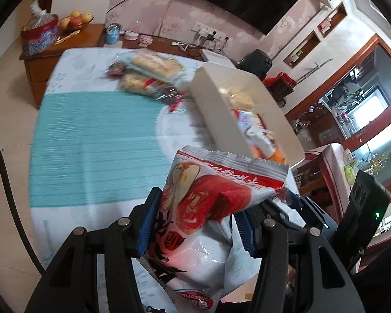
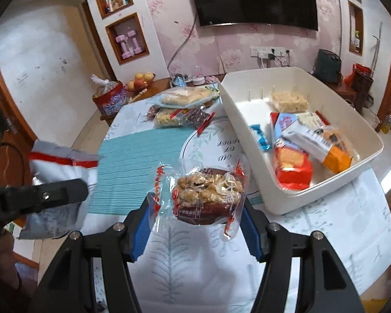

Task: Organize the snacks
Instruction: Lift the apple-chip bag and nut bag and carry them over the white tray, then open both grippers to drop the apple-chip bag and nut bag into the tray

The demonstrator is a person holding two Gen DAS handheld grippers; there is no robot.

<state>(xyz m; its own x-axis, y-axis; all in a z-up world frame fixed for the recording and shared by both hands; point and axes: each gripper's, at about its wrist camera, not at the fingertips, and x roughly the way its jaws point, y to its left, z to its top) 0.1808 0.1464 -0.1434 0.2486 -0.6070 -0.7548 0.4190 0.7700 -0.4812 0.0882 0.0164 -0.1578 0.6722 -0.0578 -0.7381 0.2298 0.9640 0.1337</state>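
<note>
Above a desk [image 1: 65, 221] covered by a pale cloth and a teal mat [image 1: 96, 146], the left wrist view looks down along the left gripper [image 1: 195, 224]. Its blue-padded jaws are closed on a large white and red snack bag [image 1: 208, 200], which is crumpled between them and fills the 6 o'clock part of the picture. A cream bin [image 1: 211, 104] sits at 2 o'clock, already holding several packets. A loose pile of wrapped snacks [image 1: 148, 75] lies at 12 o'clock, blurred. The bag is slick and puffy, so it may slide out of the pads before it reaches the bin. It is also bulky and may catch on the bin's near wall.

From the right wrist view, the right gripper [image 2: 196, 206] is centred at 6 o'clock. Its jaws are closed on a clear-wrapped nut cake [image 2: 208, 193], held above the desk. The cream bin [image 2: 247, 135] lies at 2 o'clock with about six packets inside. The left gripper [image 2: 39, 198] and its bag [image 2: 54, 161] are at 9 o'clock, close by. Both hands appear bound for the same bin, so they may knock together above it. The thin wrapper may also tear or let the cake slip. The unsorted pile [image 2: 179, 109] waits at 12 o'clock.
</note>
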